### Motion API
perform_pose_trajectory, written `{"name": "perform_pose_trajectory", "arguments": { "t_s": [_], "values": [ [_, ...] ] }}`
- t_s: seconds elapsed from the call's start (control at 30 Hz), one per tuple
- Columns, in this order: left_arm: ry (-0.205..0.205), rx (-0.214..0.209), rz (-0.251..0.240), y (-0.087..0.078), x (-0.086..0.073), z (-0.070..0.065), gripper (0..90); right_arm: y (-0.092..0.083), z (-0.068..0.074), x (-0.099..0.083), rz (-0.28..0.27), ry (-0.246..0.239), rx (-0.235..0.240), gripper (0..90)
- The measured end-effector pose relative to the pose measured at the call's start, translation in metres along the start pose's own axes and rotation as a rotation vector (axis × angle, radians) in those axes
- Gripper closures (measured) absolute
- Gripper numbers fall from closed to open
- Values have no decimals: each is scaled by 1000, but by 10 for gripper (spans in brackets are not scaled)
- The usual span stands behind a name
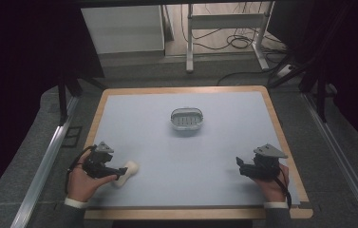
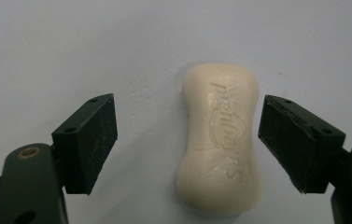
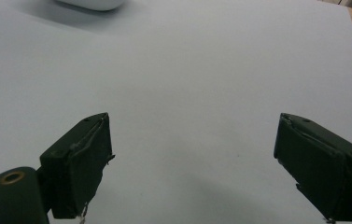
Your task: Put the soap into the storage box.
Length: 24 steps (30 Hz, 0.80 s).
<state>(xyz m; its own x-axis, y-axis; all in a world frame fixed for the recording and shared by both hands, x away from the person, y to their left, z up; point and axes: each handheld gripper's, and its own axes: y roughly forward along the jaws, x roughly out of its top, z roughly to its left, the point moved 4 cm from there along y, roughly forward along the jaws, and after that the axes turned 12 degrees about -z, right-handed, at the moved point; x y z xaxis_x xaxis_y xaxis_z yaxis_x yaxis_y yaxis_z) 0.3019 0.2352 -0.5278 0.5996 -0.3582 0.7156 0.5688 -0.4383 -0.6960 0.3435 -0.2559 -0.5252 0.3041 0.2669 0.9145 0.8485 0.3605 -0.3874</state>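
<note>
Left gripper view — left tool (image 2: 190, 144) agape, straddling soap (image 2: 220, 140) | right tool (image 3: 194, 168) agape

We are looking at a pale blue mat (image 1: 224, 142) lying under the left claw (image 1: 121, 174) and the right claw (image 1: 240, 164), covering a wooden table (image 1: 181, 89). Well beyond both claws, black cables (image 1: 237, 42) are trailing on the floor around a white frame (image 1: 224, 21).

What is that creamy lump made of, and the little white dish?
The creamy lump looks like a bar of soap: matt, waxy, with a word pressed into its top and a waisted shape. The little white dish looks like smooth plastic, perhaps with a slotted insert; glazed ceramic cannot be ruled out from so far away.
</note>
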Motion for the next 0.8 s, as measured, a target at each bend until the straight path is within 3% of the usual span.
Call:
{"name": "perform_pose_trajectory", "arguments": {
  "t_s": [0.23,0.57,0.8],
  "values": [
    [27,-15,55,5,0,-10,244,1,-1,-2,14,4,-8,111],
    [18,-22,152,19,-1,-14,275,3,0,-4,25,-5,-21,116],
    [20,-18,200,27,-5,-14,366,4,-1,-5,31,6,-35,120]
  ]
}}
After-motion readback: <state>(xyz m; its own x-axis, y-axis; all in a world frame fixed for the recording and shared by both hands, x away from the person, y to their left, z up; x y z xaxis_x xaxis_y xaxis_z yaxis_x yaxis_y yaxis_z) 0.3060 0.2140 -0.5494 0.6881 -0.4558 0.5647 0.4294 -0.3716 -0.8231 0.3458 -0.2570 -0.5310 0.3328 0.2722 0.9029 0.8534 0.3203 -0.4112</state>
